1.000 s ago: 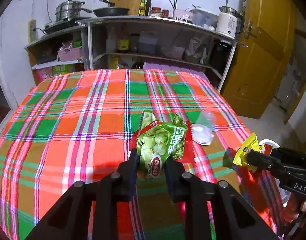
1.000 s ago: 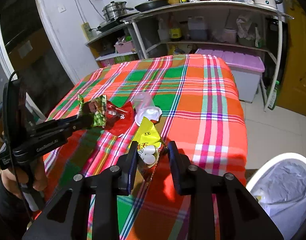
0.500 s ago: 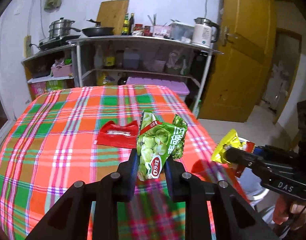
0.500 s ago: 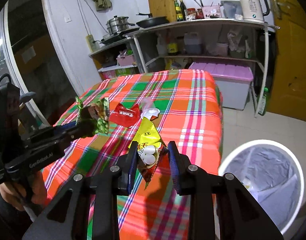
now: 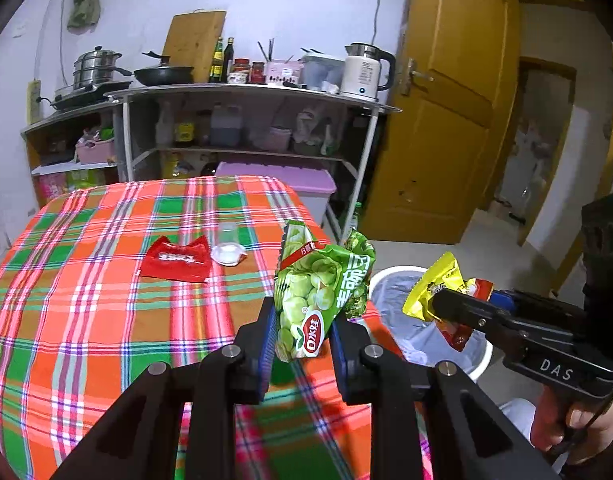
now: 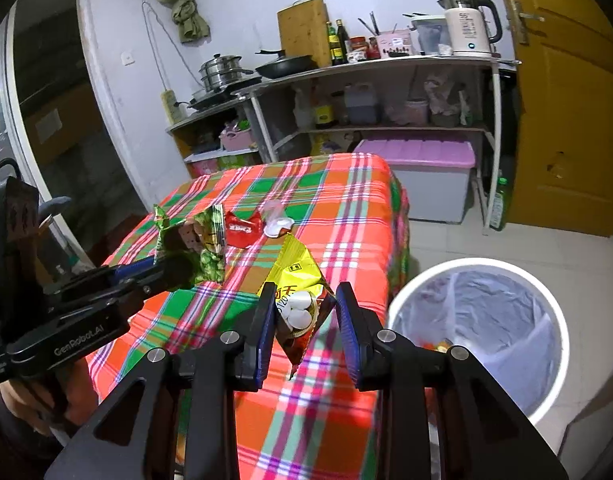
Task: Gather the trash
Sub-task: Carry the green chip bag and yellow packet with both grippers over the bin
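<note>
The left gripper [image 5: 300, 338] pinches a green snack bag [image 5: 320, 290] above the surface [image 5: 86, 300] edge. The right gripper [image 6: 304, 322] pinches a yellow snack packet [image 6: 296, 286] at 3 o'clock of it, beside the white trash bin [image 6: 476, 340]. A red wrapper [image 5: 174, 258] and clear plastic cup [image 5: 228, 246] lie on the surface at 11 o'clock.

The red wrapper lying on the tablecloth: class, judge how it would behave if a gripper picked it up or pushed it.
The red wrapper lies flat and crinkled on the tablecloth, so it is probably floppy and very light. Its glossy surface suggests it may slide when pushed. Being so flat, it could be hard to pinch.
</note>
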A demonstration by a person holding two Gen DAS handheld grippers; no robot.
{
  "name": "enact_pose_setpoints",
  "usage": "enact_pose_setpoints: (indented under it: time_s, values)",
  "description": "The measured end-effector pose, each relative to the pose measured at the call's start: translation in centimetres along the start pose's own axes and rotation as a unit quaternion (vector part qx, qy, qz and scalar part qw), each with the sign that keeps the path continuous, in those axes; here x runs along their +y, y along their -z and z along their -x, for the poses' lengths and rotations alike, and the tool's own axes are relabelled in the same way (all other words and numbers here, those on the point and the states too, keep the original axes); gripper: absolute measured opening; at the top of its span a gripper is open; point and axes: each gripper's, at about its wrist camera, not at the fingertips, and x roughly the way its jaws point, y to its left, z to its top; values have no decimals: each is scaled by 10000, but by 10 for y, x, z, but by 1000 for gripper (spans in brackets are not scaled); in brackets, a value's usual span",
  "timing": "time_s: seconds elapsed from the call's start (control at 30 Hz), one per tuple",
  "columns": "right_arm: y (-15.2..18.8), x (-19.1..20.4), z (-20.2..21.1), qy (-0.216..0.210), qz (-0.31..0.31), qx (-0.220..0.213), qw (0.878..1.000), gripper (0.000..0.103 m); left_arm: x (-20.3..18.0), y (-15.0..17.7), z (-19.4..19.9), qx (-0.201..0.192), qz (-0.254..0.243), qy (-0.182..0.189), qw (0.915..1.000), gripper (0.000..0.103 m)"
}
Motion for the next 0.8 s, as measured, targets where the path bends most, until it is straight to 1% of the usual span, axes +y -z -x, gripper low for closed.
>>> enact_pose_setpoints:
  time_s: [0.33,0.8]
  values:
    - [10,-14,20,161,-97,-91,9998,31,-23,5,1,47,-91,191,9998,25]
    - [25,-50,40,462,-451,-148,9978,31,-55,6,-18,206,-271,433,9985,25]
